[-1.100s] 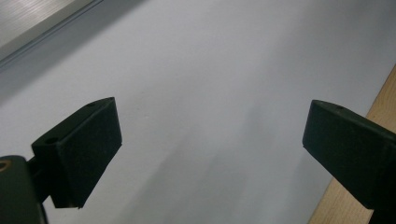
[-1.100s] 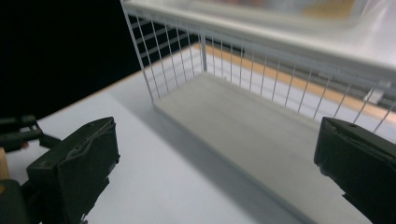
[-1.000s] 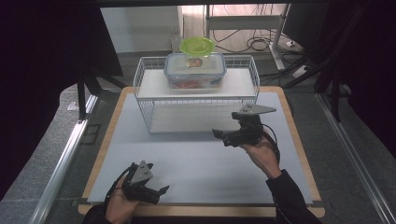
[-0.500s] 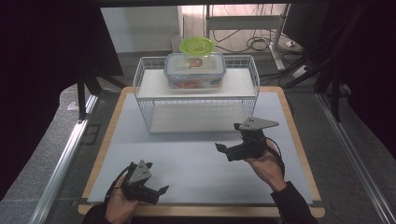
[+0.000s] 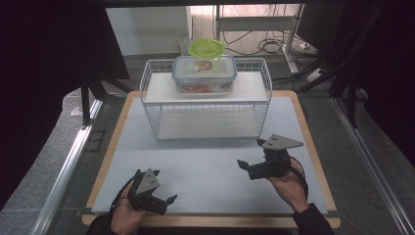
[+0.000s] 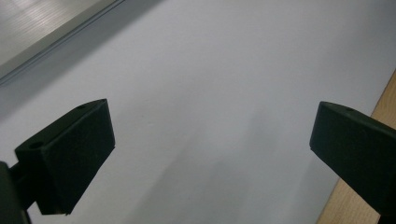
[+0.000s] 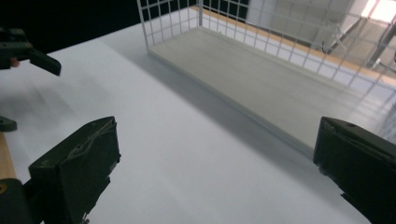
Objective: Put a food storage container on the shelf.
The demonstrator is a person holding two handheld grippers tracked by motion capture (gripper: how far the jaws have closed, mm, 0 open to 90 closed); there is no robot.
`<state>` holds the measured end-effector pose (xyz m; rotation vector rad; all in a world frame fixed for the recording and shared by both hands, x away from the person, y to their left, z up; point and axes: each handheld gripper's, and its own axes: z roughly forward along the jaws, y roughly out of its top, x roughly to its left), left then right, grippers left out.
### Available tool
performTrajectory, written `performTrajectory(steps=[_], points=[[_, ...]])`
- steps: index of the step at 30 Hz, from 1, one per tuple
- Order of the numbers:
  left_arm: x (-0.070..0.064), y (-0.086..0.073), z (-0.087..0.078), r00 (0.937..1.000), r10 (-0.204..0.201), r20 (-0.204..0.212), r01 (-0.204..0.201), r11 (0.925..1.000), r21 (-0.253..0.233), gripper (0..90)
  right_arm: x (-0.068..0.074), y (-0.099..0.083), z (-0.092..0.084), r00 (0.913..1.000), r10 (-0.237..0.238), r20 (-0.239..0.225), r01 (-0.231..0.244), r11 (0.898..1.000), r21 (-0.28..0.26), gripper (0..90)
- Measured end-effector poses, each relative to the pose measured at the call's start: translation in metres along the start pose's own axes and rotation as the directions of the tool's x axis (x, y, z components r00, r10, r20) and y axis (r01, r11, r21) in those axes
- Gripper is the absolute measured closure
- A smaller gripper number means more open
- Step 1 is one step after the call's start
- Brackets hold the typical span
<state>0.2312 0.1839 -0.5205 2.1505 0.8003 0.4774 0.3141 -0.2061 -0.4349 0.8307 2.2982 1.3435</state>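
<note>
A white wire rack point(image 5: 152, 105) stands at the back of the white mat point(image 5: 205, 164). On its top shelf sits a clear food box with a blue-rimmed lid point(image 5: 204, 73), with a green-lidded bowl point(image 5: 206, 49) behind it. My right gripper point(image 5: 250, 153) hovers over the mat's right side, in front of the rack, jaws apart with nothing between them. My left gripper point(image 5: 168, 204) rests near the front edge, open and holding nothing. In the right gripper view the jaws point(image 7: 215, 149) frame the rack's lower shelf point(image 7: 261, 79) and the left gripper point(image 7: 28, 51) farther off.
The mat lies on a wooden board point(image 5: 313, 147) whose edge shows in the left gripper view point(image 6: 383, 102). A metal rail point(image 5: 68, 161) runs along the table's left. Cables and stands point(image 5: 274, 46) sit on the floor behind the rack.
My right gripper has drawn back from the rack toward the front right of the mat. The left gripper has stayed where it was.
</note>
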Motion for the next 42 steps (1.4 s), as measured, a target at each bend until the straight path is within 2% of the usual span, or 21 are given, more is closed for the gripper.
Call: performTrajectory(steps=[10,15,24,34,42], points=[[0.0,0.0,0.0,1.0,0.002,-0.002,-0.002,1.0,0.0,0.0,-0.008,-0.034,-0.012,0.9986,0.029,0.045,-0.03,0.999,0.026,0.3],[0.0,0.0,0.001,1.0,0.003,-0.004,-0.003,1.0,0.004,0.0,-0.009,-0.045,-0.016,0.9973,0.023,0.07,-0.027,0.999,0.045,0.3],[-0.001,0.0,0.002,1.0,0.007,-0.006,-0.007,0.9999,0.008,0.0,-0.01,-0.062,-0.02,0.9942,0.044,0.099,-0.05,0.996,0.068,0.2],[-0.001,-0.001,0.004,0.9999,0.012,-0.007,-0.011,0.9996,0.027,0.0,-0.01,-0.079,-0.018,0.9939,0.059,0.093,-0.072,0.987,0.145,0.2],[-0.001,-0.001,0.005,0.9999,0.012,-0.01,-0.012,0.9995,0.029,0.0,-0.012,-0.084,-0.014,0.9936,0.065,0.092,-0.081,0.978,0.19,0.3]])
